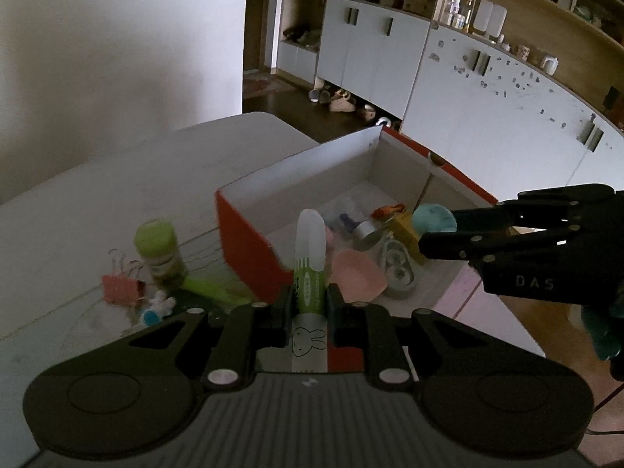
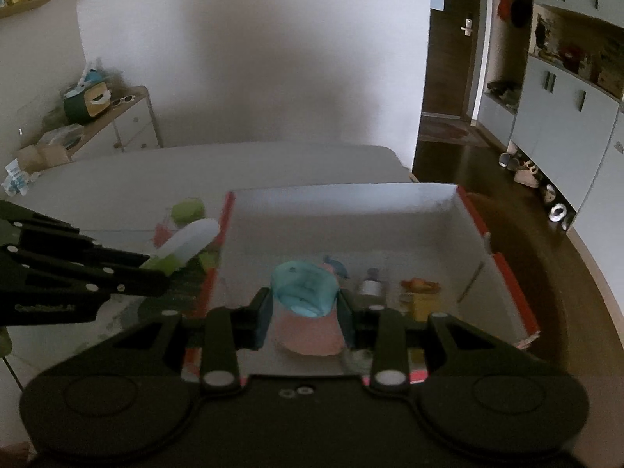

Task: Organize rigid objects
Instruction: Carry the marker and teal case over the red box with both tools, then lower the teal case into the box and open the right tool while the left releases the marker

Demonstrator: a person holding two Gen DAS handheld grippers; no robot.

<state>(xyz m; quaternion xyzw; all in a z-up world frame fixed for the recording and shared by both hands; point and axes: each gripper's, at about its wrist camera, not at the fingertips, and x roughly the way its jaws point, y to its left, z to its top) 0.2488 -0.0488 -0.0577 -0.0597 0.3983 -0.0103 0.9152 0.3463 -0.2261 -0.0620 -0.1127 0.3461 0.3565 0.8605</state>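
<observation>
A green-and-white glue stick [image 1: 309,269] with a translucent cap stands low in the middle of the left wrist frame, clamped between the left gripper's [image 1: 309,304] fingers, just in front of the near corner of a red-sided, white-lined box [image 1: 249,249]. In the right wrist frame's lower centre, the right gripper [image 2: 305,312] grasps a teal shell-like piece [image 2: 302,286] over the box [image 2: 343,202] interior (a pink piece [image 2: 308,335] lies beneath). On the table [image 1: 78,195] at lower left sit a pink binder clip [image 1: 119,288] and a green-capped jar [image 1: 160,249].
</observation>
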